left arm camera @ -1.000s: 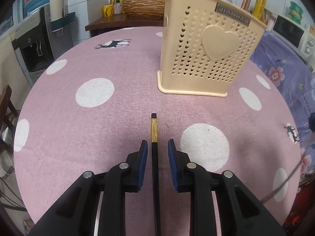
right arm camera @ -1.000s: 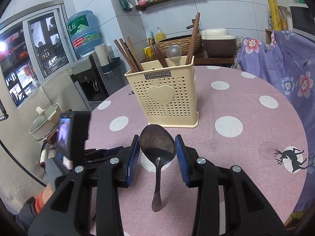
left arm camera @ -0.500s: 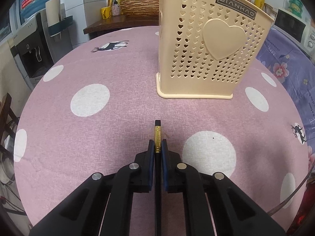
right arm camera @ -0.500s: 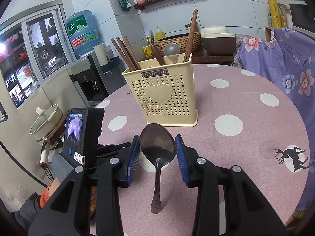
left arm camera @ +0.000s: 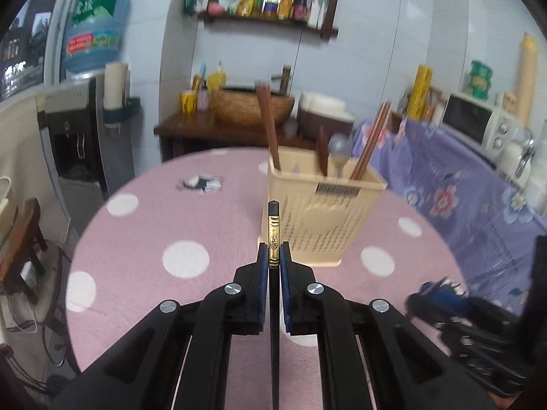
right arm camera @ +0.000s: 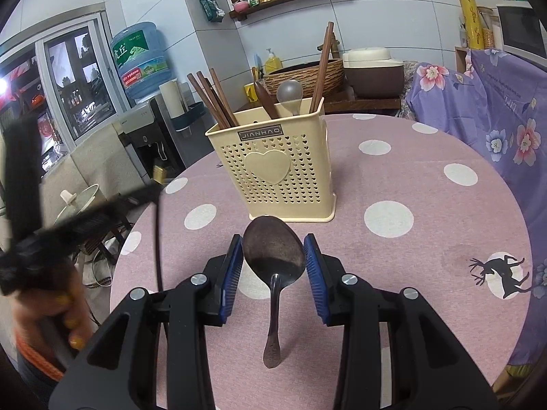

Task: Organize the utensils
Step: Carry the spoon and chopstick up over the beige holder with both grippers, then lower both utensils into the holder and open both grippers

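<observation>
1. Lifted since a second ago, the left gripper (left arm camera: 273,254) clamps a black chopstick (left arm camera: 273,235), its tip ahead of the jaws.
2. Right gripper (right arm camera: 273,259) pinches a spoon (right arm camera: 273,256); the utensil holder (right arm camera: 278,171) stands just beyond.

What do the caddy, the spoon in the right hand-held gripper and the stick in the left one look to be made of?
Caddy: cream moulded plastic, matte, with punched heart holes.
Spoon: probably metal; dark, dull, tarnished bowl with a faint sheen.
Stick: glossy black chopstick with a gold patterned band, perhaps lacquered wood or plastic; I cannot tell which.
</observation>
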The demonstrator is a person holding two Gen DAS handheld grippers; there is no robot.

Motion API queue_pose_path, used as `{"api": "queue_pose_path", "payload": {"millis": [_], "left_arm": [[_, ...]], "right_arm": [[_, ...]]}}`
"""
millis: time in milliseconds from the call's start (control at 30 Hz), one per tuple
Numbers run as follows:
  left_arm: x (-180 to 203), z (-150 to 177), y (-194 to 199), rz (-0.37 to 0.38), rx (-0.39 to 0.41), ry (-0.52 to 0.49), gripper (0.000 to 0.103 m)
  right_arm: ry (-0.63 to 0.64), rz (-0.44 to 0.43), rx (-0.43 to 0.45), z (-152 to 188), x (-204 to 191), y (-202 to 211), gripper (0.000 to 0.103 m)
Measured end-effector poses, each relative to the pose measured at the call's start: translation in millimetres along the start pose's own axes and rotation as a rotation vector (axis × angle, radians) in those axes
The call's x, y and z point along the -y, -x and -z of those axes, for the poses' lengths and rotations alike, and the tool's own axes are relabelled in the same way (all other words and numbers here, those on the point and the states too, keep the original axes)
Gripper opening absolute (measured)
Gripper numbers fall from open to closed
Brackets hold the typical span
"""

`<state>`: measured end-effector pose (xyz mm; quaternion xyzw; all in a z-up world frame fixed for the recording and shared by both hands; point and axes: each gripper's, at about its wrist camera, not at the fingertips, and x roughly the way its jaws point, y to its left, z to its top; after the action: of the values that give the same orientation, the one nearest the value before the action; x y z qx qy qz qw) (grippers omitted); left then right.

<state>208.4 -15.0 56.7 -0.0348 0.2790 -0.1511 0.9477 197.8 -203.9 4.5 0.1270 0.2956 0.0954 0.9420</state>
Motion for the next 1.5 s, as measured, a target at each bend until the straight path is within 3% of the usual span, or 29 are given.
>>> {"api": "queue_pose_path", "payload": {"millis": [133, 767, 900, 1000, 1233, 1367, 1500], "left_arm": [[4, -6, 25, 0.009, 0.07, 0.002, 0.008], [5, -22, 24, 0.055, 0.113, 0.017, 0.008], [16, -55, 34, 0.079, 0.179, 0.0, 0.008], [30, -98, 48, 0.078, 0.276, -0.028, 0.008], [52, -173, 41, 0.011, 0.429, -0.066, 0.008], [47, -172, 4, 0.004, 0.381, -0.032, 0.008], [39, -144, -32, 0.0, 0.309, -0.009, 0.008]], "right_arm": [[-0.001, -0.007, 0.006, 0, -2, 3, 0.037], [0.043, -0.04, 0.057, -25, -6, 8, 0.037], [0.094, -0.037, 0.133, -65, -16, 15, 0.037], [0.138, -0.025, 0.22, -112, -28, 25, 0.037], [0.154, 0.053, 0.37, -204, -37, 25, 0.037], [0.155, 0.102, 0.355, -202, -30, -5, 0.037], [0.163, 0.144, 0.308, -174, -19, -40, 0.037]]}}
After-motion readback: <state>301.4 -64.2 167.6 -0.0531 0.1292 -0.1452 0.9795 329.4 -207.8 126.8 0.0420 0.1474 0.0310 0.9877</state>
